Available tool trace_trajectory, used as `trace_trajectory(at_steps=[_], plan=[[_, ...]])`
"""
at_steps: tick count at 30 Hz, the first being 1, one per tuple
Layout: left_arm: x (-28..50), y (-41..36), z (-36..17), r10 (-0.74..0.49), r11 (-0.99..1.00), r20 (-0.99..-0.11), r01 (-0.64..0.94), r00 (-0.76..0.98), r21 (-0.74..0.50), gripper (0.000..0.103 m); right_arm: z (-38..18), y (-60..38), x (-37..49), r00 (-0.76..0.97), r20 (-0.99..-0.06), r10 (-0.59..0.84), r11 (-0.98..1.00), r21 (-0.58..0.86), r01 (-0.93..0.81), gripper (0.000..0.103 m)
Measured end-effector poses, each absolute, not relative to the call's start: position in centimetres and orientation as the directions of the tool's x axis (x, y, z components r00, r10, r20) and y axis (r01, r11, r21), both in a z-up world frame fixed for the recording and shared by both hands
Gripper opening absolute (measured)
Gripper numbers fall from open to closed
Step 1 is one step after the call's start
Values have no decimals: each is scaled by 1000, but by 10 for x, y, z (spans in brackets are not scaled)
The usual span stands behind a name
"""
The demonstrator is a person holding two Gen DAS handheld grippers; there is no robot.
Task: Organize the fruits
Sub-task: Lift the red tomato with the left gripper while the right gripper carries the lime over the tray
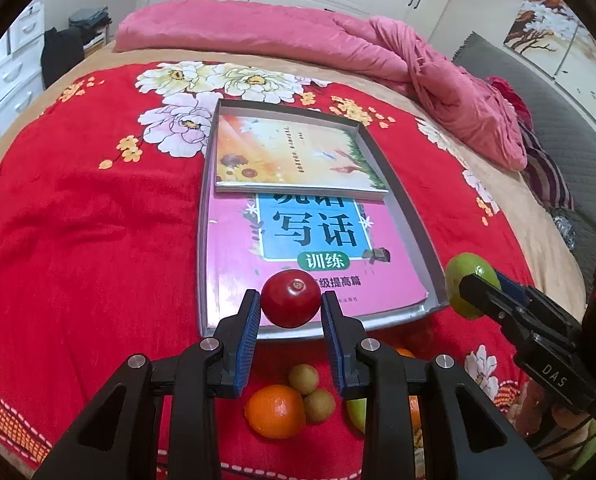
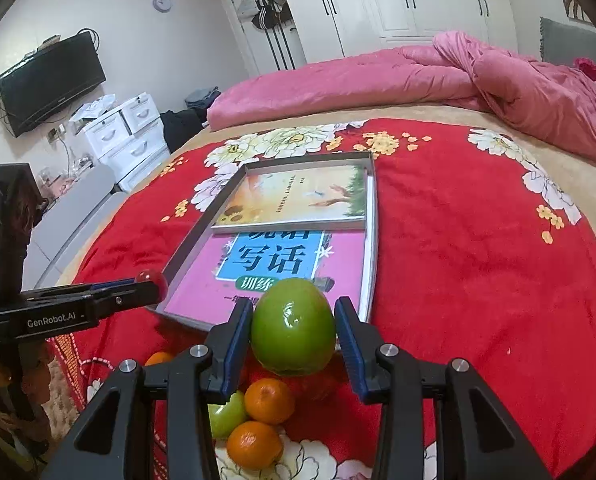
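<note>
Between the left tongs (image 1: pixel 291 312), a red fruit (image 1: pixel 291 298) is clamped above the tray's (image 1: pixel 408 200) near rim. At 3 o'clock, the right tongs (image 2: pixel 293 330) grip a green apple (image 2: pixel 293 326). At 6 o'clock, oranges (image 1: pixel 275 411) and small brown fruits (image 1: pixel 304 378) lie on the red bedspread (image 1: pixel 89 240).

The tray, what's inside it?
Two books lie in the tray: a flowery book on a pink book. The tray's floor is covered.
</note>
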State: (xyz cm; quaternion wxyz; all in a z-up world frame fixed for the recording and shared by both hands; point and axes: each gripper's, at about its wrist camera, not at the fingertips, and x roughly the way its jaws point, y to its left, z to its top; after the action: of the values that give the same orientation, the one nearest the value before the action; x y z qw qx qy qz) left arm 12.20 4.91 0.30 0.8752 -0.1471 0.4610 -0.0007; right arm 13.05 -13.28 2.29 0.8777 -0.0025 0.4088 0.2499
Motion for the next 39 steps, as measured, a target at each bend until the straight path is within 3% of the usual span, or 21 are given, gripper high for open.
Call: trace_trajectory(at_steps=[39], plan=[[152,42,-38,-35,982,-857,-142,514,-125,33,-9,-114,165,536,-764,359,886,99,-452,42]])
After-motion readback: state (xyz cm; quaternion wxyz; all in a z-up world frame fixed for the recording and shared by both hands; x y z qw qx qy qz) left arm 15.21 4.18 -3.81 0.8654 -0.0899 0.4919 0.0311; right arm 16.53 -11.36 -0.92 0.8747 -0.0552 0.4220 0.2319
